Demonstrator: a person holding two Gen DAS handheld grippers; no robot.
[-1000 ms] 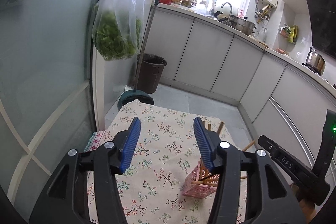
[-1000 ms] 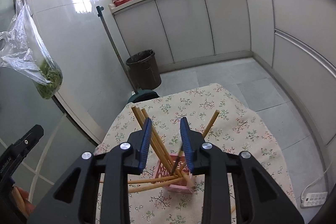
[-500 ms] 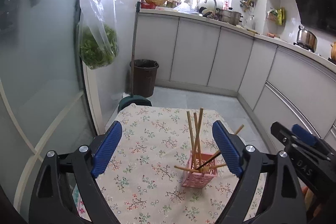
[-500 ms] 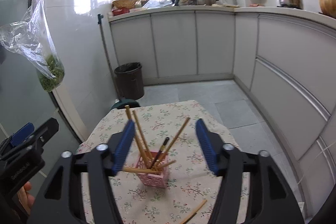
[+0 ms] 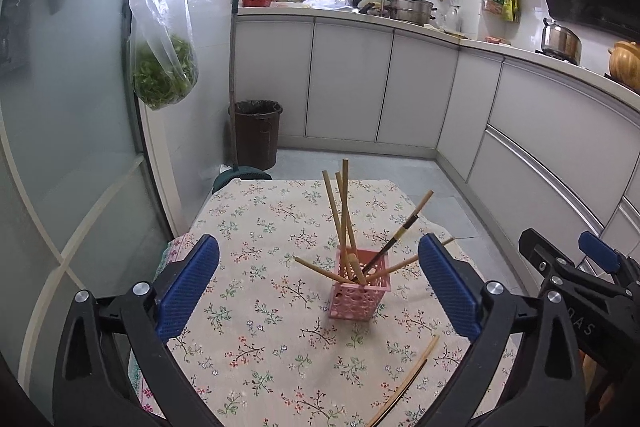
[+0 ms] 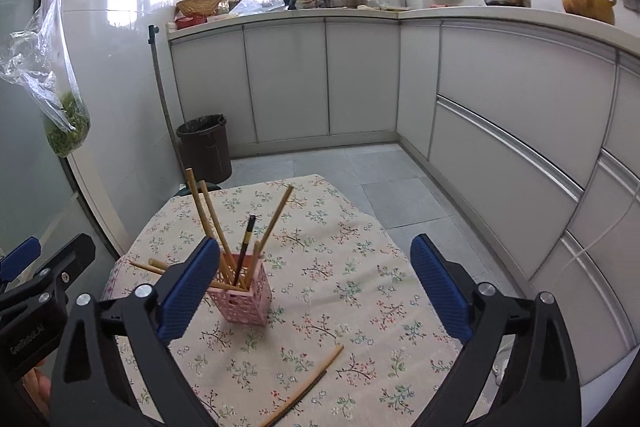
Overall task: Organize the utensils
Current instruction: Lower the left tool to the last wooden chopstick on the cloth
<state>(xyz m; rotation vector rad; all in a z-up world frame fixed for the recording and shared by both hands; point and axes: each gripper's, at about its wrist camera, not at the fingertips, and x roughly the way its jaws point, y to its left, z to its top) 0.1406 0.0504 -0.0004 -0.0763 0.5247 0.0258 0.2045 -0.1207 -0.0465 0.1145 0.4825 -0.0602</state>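
Note:
A pink lattice holder (image 5: 359,289) stands on the floral tablecloth (image 5: 260,227) and holds several wooden chopsticks (image 5: 340,211) and one dark-tipped one; two poke out through its sides. It also shows in the right wrist view (image 6: 244,301). Loose chopsticks (image 6: 308,385) lie on the cloth in front of the holder, also in the left wrist view (image 5: 404,383). My left gripper (image 5: 318,283) is open and empty, raised behind the holder. My right gripper (image 6: 314,287) is open and empty, to the holder's right.
White kitchen cabinets (image 5: 348,83) curve along the back and right. A dark bin (image 5: 256,131) stands on the floor beyond the table. A bag of greens (image 5: 162,67) hangs by the glass door on the left. The table edge drops to grey floor tiles (image 6: 384,187).
Both grippers have opened wide and pulled back and up from the holder. The chopsticks now stand in the holder, free of the right gripper.

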